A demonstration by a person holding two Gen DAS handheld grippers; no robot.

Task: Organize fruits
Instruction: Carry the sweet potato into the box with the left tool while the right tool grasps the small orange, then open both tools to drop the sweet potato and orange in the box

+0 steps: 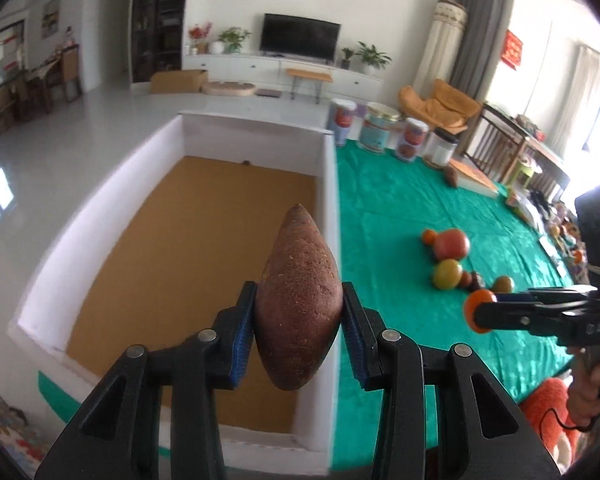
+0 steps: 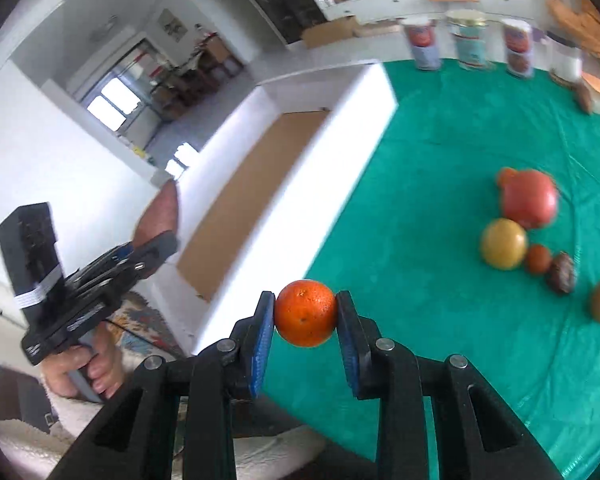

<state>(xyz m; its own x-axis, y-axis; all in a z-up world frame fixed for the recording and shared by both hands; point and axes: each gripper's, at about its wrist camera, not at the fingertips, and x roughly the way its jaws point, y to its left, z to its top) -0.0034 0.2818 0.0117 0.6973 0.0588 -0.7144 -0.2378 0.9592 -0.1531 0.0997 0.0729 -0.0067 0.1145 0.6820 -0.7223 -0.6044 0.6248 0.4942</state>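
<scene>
Left gripper [image 1: 299, 316] clamps sweet potato [image 1: 299, 300] over white box [image 1: 100, 216]; right gripper [image 2: 305, 314] pinches tangerine [image 2: 306, 313]. Next, probably: release into box.

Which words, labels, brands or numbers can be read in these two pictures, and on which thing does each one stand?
"DAS": embossed on the body of the right gripper, as the left wrist view shows it.
Red sign on the far wall: light characters, too small to read.
Canisters at the far edge of the green tablecloth: printed labels, too blurred to read in either view.
Nothing else legible.
</scene>
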